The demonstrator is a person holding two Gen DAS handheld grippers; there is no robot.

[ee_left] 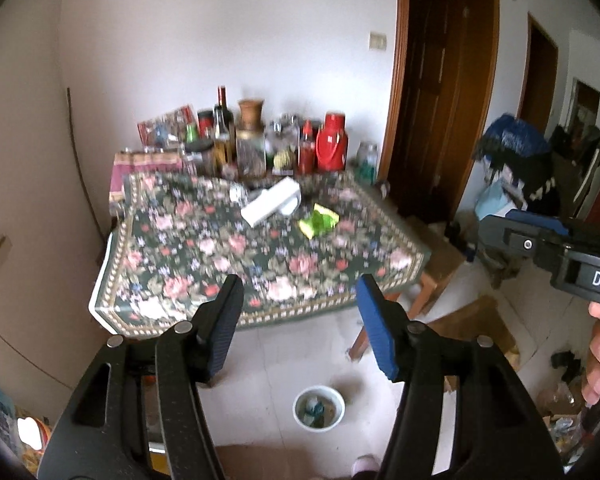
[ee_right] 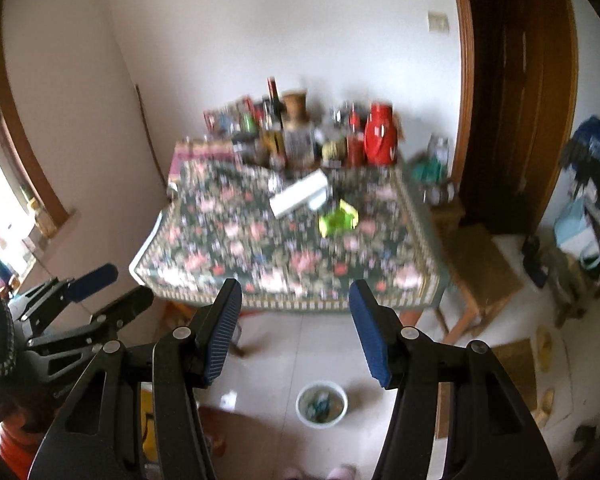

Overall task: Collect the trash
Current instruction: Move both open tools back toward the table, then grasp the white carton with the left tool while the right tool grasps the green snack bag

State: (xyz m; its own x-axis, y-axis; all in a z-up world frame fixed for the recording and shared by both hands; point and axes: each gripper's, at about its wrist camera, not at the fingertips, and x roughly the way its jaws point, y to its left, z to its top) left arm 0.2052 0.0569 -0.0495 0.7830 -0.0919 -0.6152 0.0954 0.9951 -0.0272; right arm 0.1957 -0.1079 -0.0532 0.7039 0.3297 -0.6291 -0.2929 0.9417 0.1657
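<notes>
A big table (ee_left: 204, 248) is filling the middle of both views, wearing a dark flowered cloth (ee_right: 260, 248) and standing against the white wall. Beside it on the right a wooden stool (ee_right: 480, 272) is sitting on the pale floor. Along the table's far edge, bottles and jars are crowding together, a red flask (ee_left: 331, 145) standing tallest among them. In front of them a long white box (ee_left: 271, 201) is lying at an angle, and just beside it, toward the right, a crumpled green wrapper (ee_left: 318, 221) is resting on the cloth. Down on the floor a white bin (ee_right: 321, 404) is sitting with scraps inside. The left gripper (ee_left: 300, 320) is hanging well short of the table, jaws spread wide, holding nothing. The right gripper (ee_right: 296, 320) is doing likewise, spread and empty.
</notes>
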